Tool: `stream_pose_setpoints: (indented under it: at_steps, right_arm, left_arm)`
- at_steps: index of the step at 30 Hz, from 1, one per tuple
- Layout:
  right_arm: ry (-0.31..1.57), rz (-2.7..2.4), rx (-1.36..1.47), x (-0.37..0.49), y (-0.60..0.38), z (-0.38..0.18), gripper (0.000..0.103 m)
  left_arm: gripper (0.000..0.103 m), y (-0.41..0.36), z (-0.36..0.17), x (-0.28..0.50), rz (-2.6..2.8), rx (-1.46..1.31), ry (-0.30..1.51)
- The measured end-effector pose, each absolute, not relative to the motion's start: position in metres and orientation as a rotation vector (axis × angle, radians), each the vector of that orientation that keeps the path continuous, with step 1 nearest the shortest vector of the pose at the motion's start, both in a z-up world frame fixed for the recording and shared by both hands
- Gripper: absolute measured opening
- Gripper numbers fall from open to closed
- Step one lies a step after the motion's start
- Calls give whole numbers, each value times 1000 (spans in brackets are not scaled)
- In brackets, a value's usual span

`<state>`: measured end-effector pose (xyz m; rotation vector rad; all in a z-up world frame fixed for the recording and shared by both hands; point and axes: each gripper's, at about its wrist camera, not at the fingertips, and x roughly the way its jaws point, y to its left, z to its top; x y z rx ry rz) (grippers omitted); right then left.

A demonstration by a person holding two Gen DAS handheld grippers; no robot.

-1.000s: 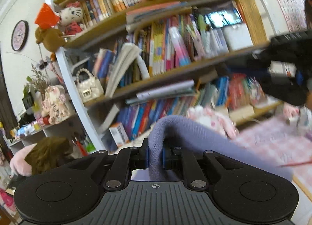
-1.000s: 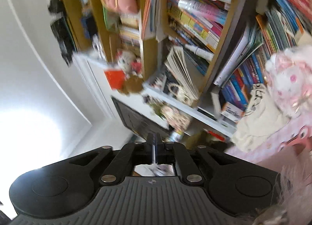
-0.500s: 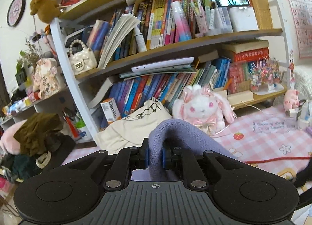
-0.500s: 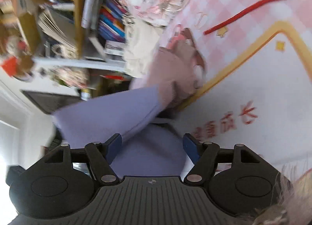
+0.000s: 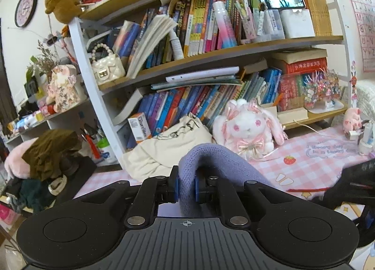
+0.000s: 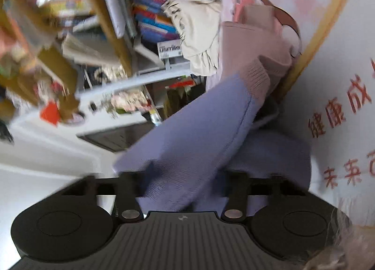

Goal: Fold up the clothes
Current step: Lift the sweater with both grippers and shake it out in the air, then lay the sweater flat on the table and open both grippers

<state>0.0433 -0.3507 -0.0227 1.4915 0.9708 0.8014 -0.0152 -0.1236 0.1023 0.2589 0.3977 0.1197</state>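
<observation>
The left tool (image 5: 186,186) is clamped on a fold of the lilac knit (image 5: 218,162), which arches up and trails off right toward the right tool (image 5: 351,185), dark at that edge. In the blurred right view, the right tool (image 6: 185,188) has just been closing, with the knit (image 6: 199,134) between its fingers; it seems gripped, though I cannot be sure. There the cloth runs long toward the far pink cuff (image 6: 257,75), above the worktop (image 6: 328,82).

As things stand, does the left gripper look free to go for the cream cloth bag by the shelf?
Probably not: the left gripper is shut on the purple knit garment, so it would have to let go first. The cream bag itself lies unobstructed ahead.
</observation>
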Motion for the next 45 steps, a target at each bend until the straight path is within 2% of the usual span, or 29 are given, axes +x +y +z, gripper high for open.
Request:
stream_pose_setpoints:
  at_steps: [1,6,11,14,16,19,26,30,33,36,38,39,40,45]
  right_arm:
    - [916,782,1459,43,-357,-14,8]
    - [479,855,1342,50,-404,74,7]
    - [98,1012,1212,64,-418,190,7]
    - [-12,1107,1112,68,-401,237,7]
    - [-48,1144,1044,70,-386,259,7]
    - [55,1090,971,88,-355,244,7]
    - [577,842,832,144,-254,108,7]
    - [702,765,723,171,-204,64,7]
    - [728,726,658,197,-173,58,7]
    - [775,713,580,216,-139,48,8]
    - [815,686,517,224,-118,39,16]
    - [834,665,488,225,-112,35,33]
    - [852,646,462,226,-107,31,40]
    - [866,640,427,203,-127,20,47]
  left_arm:
    - [12,-123,107,-17,117,249,390]
    - [11,-129,147,-40,-1,234,232]
    - [11,-104,211,-69,-244,-24,-23]
    - [11,-74,228,-77,-360,-170,-121]
    - [11,-52,227,-70,-402,-256,-92]
    - [11,-24,201,-53,-364,-323,39]
    - [11,24,64,3,-119,-202,553]
    - [14,37,23,18,-36,-42,694]
    - [24,49,18,22,-40,22,706]
    - [50,62,19,27,-23,41,693]
    - [66,66,23,26,-7,50,672]
    - [70,67,26,23,-1,56,665]
    - [74,68,28,22,6,68,656]
    - [79,66,27,19,13,112,641]
